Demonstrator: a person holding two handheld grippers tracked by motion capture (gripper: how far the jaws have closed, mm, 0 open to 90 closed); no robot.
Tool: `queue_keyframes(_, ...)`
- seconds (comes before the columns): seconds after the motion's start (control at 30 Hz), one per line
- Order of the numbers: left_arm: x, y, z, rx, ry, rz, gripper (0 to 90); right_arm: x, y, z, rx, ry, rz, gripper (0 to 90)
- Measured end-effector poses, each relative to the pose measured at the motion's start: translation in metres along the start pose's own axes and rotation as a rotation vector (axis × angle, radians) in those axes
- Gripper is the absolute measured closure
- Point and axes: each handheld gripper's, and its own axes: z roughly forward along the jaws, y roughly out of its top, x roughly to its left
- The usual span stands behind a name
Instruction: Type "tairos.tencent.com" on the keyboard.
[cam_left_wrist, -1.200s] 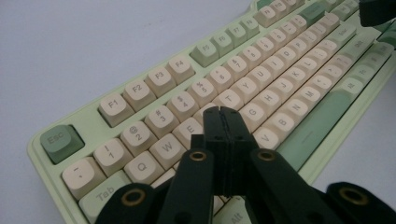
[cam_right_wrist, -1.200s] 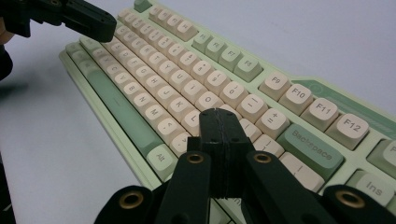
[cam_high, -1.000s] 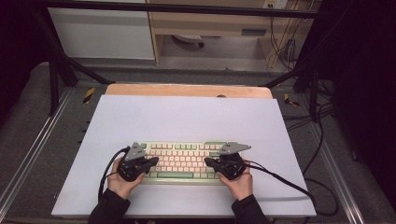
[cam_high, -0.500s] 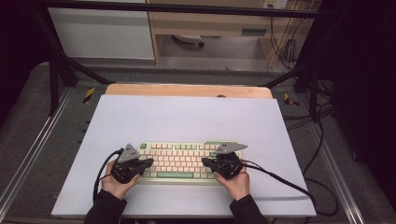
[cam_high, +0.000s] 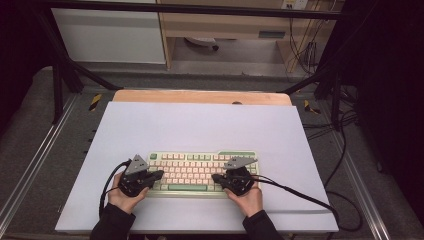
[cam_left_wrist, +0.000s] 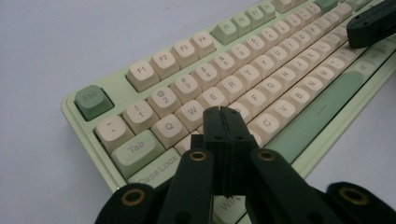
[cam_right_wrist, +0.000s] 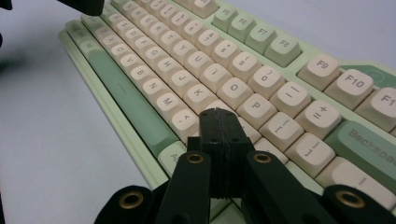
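A pale green keyboard (cam_high: 202, 159) with cream keys lies on the white mat near the front edge. My left gripper (cam_high: 161, 174) hovers over its left end, jaws shut with nothing between them. In the left gripper view, its tip (cam_left_wrist: 224, 112) sits just above the keys beside the W, E and Caps Lock area of the keyboard (cam_left_wrist: 70, 106). My right gripper (cam_high: 215, 177) is shut and empty over the right half. Its tip (cam_right_wrist: 220, 114) is close above the keys below O and P on the keyboard (cam_right_wrist: 154, 175). Whether either tip touches a key is hidden.
The white mat (cam_high: 200, 125) covers a wooden table (cam_high: 200, 96), with bare room behind the keyboard. A black cable (cam_high: 300, 195) trails right from the right gripper, and another loops at the left. Metal frame rails run along both sides.
Both grippers have shifted slightly leftward and toward the near edge over the keyboard. Both stay shut. The keyboard has not moved.
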Motion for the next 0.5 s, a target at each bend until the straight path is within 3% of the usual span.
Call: queue_keyframes(0.5, -0.0001, -0.0004, 0.0002, 0.002, 0.0, 0.001, 89.9, 0.0044, -0.001, 0.005, 0.012, 0.013, -0.016, 90.0)
